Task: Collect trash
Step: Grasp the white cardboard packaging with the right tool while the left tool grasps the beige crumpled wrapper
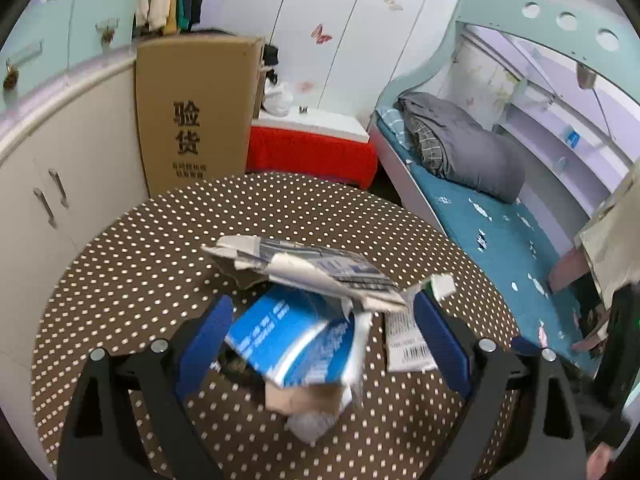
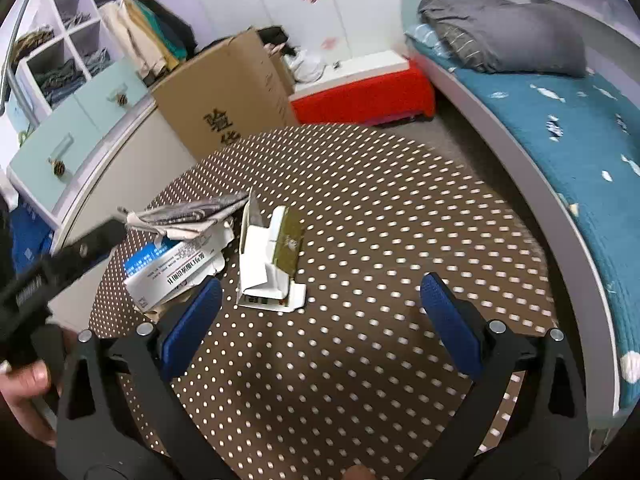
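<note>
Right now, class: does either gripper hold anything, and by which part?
Neither. The left gripper stands open around the blue box, not gripping it; the right gripper is open, empty.

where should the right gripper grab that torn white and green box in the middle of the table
Grip the white and green box across its raised upright white wall, coming from above and the near side. It lies opened and flattened on the dotted table, so the low flaps give little to pinch. The right gripper is open, with the box ahead of its left finger.
</note>
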`<state>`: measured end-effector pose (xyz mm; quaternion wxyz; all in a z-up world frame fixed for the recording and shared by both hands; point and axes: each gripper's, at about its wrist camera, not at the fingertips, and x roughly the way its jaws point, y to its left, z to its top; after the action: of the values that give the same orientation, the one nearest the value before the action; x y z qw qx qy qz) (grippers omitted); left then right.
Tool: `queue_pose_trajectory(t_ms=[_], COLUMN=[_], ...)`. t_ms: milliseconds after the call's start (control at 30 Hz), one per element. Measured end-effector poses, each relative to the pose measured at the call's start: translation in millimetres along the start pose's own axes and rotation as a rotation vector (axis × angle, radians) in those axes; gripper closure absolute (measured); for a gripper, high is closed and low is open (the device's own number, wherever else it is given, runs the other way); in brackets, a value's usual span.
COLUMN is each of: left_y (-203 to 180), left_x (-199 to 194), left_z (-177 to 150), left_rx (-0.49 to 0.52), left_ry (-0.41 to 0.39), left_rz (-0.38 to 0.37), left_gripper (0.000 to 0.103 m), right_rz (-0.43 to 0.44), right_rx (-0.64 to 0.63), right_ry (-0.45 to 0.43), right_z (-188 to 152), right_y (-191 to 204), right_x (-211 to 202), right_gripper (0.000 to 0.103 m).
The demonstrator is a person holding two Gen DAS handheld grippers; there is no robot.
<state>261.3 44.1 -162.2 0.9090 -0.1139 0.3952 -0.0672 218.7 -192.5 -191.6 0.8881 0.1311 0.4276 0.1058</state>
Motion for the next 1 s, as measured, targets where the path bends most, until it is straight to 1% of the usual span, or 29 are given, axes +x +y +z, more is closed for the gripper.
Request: queue_pose_trajectory(t_ms=[100,200,233,267,300,367,400,433,467,500,633,767,867,1000], left_y=[4.3,7.7,7.7,6.6,6.4,5.7,4.0,3.7,3.1,1.8,-0.5,-10.6,-20.6,-34.8], left_x=[23.7,40.8,45.0,48.6,54.8,65.4,67.9,68.7,67.3,66.4,51.9,25.9,3.0,-24.1], left_z=[8.8,13.7,15.4,15.4,16.9,19.6,20.0,21.2,22.4,23.0,24.7,21.3,15.9,7.6], left_rx=[-0.044,-0.09,-0.097,-0.1,-0.109,-0.118,-0.113,-0.108,-0.101,-0.096,-0.059,-0.012,0.017,0.053], left_ry=[0.059,0.094,0.097,0.103,0.117,0.135,0.132,0.123,0.108,0.098,0.049,-0.015,-0.065,-0.114], left_rz=[-0.009,-0.015,-0.022,-0.025,-0.025,-0.028,-0.024,-0.026,-0.029,-0.033,-0.053,-0.068,-0.073,-0.076], left_gripper=[0.014,0.015,0.022,0.035,0.042,0.064,0.068,0.074,0.079,0.081,0.087,0.091,0.094,0.098], right_rz=[0.009,0.008,0.008,0.009,0.014,0.019,0.016,0.009,0.011,0.027,0.061,0.08,0.073,0.065], right_rx=[-0.014,-0.033,-0.04,-0.047,-0.056,-0.07,-0.081,-0.095,-0.1,-0.095,-0.088,-0.05,-0.026,0.014], right_ry=[0.018,0.025,0.025,0.025,0.025,0.024,0.025,0.033,0.041,0.044,0.02,-0.022,-0.042,-0.064], right_z=[0.9,2.7,4.2,5.6,8.7,10.7,11.4,11.8,11.7,11.5,6.3,1.2,-3.3,-13.2], right_y=[5.4,9.1,11.5,12.7,16.5,20.4,22.8,25.9,27.5,28.5,25.8,9.2,-3.8,-22.3], right_x=[14.5,24.3,27.7,30.7,36.0,42.8,46.5,51.3,54.6,56.3,43.7,16.6,-1.4,-24.4], right_gripper=[0.006,0.006,0.006,0.006,0.006,0.006,0.009,0.025,0.038,0.06,0.061,0.061,0.061,0.061])
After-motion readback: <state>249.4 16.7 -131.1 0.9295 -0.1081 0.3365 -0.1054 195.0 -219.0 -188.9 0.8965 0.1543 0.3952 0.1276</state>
